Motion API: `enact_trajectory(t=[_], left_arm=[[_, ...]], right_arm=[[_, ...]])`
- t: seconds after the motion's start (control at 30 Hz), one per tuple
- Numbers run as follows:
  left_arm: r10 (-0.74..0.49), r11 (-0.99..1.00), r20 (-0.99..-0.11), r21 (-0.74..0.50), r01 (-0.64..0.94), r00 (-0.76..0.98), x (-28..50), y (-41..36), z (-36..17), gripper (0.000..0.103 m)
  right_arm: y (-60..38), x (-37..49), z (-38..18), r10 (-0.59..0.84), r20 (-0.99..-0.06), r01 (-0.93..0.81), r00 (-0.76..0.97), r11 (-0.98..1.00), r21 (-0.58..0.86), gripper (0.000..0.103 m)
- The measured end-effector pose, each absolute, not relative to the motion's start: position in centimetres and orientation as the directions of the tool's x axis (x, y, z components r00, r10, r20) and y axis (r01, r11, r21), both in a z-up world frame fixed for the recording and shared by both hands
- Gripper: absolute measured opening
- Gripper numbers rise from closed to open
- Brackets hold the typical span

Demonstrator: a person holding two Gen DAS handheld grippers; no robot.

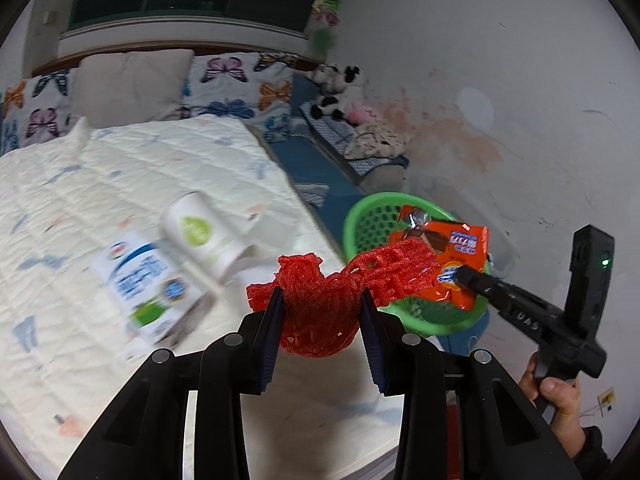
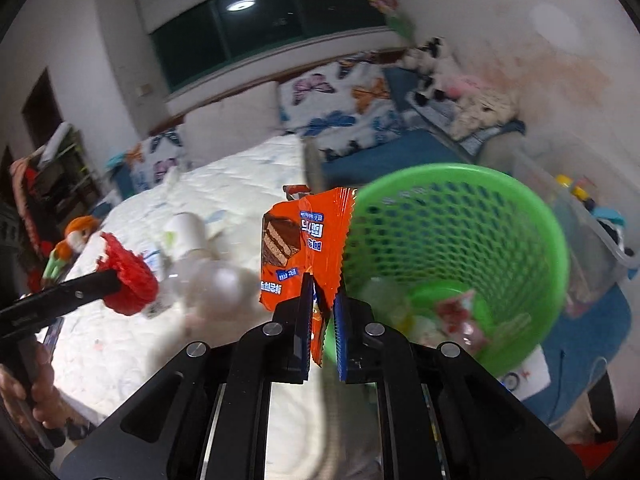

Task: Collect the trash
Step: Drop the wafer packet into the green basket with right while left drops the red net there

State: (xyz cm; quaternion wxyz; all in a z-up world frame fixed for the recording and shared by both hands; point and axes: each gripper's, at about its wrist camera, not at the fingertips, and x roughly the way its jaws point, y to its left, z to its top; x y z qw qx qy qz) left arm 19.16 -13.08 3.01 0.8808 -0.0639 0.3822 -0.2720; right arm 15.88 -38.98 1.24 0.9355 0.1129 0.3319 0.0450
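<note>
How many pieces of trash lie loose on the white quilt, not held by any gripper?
2 seen: a white paper cup on its side, and a blue-and-white milk carton just beside it. Others may be hidden.

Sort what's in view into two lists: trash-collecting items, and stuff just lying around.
Job:
red foam net, in left gripper
orange snack wrapper, in right gripper
green basket
milk carton and paper cup on the bed

Lying about:
butterfly pillows
plush toys
quilt

A red foam net (image 1: 320, 308) is clamped between the left gripper (image 1: 323, 308) fingers. An orange wrapper (image 1: 460, 264) is held by the right gripper (image 1: 460, 276) over the green basket (image 1: 368, 220), beside the bed's (image 1: 120, 184) right edge.
</note>
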Motion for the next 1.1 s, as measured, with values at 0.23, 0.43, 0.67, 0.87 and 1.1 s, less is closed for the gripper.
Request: enact_trajectory(t=[0.23,0.43,0.67,0.87,1.1], left_arm=[[-0.554,0.816,-0.659,-0.309,0.488,0.509,21.4,-19.0,3.2,0.036],[-0.572,0.792,-0.674,-0.303,0.530,0.467,22.5,-23.3,2.9,0.036],[-0.571,0.776,-0.710,-0.302,0.553,0.413,23.8,-27.6,1.4,0.039],[-0.565,0.774,-0.730,-0.306,0.554,0.386,24.2,-29.6,0.2,0.054],[-0.573,0.766,-0.726,-0.310,0.563,0.380,23.5,-29.9,-0.2,0.064]], right_arm=[[-43.2,16.3,-0.8,0.076,-0.662,0.111,0.746,0.965,0.236,0.014],[-45.3,15.7,-1.9,0.047,-0.675,0.164,0.736,0.955,0.245,0.034],[-46.4,13.8,-1.7,0.036,-0.662,0.170,0.749,0.955,0.243,0.044],[-46.7,12.6,-1.2,0.035,-0.645,0.163,0.764,0.956,0.245,0.046],[-46.2,11.9,-1.2,0.039,-0.649,0.159,0.760,0.957,0.244,0.048]])
